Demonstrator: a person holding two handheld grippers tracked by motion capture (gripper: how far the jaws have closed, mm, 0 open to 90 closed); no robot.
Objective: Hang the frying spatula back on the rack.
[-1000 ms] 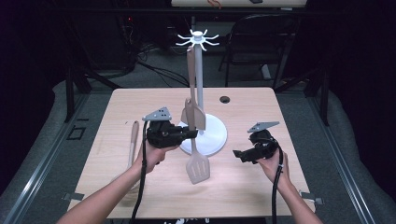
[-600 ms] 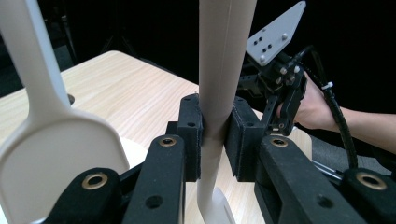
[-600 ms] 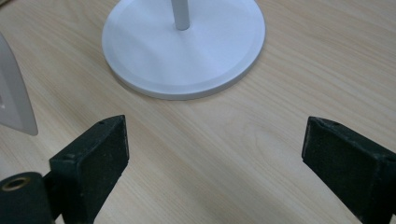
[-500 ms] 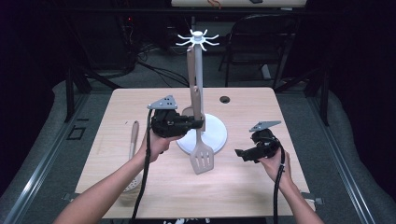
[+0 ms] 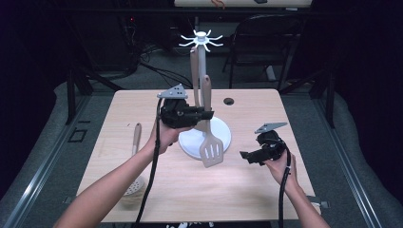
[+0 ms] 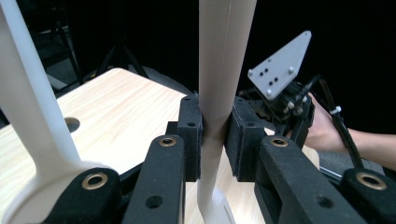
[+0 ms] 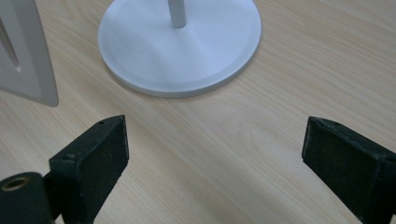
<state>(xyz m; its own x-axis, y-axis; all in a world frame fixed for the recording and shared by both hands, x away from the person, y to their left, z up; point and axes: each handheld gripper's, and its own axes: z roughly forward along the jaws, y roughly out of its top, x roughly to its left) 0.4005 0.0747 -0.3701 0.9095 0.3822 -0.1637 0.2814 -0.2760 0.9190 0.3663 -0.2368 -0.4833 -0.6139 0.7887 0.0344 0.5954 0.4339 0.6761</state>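
A dark room surrounds a pale wooden tabletop [image 5: 157, 190], with a black chair behind it. At centre stands a white utensil stand [image 5: 201, 71] — a round base, a thin post and a crown of hooks — from which one wooden utensil [image 5: 194, 71] already hangs.

My left gripper [image 5: 205, 115] is clamped on the handle of a slotted spatula [image 5: 211, 151]; in the left gripper view the pads [image 6: 191, 135] press on the handle from both sides. Compared with a second ago, I have carried the spatula up and toward the post: its blade, then low over the wood in front of the base, now hangs upright at the base's near edge, clear of the tabletop. I judge this to be the lift before hanging — the handle's tip is well below the hooks, so more height is needed.

My right gripper [image 5: 249, 156] rests low at the right, jaws wide apart and empty, unmoved over the same interval. A wooden-handled skimmer [image 5: 136, 156] lies on the left of the tabletop, untouched.
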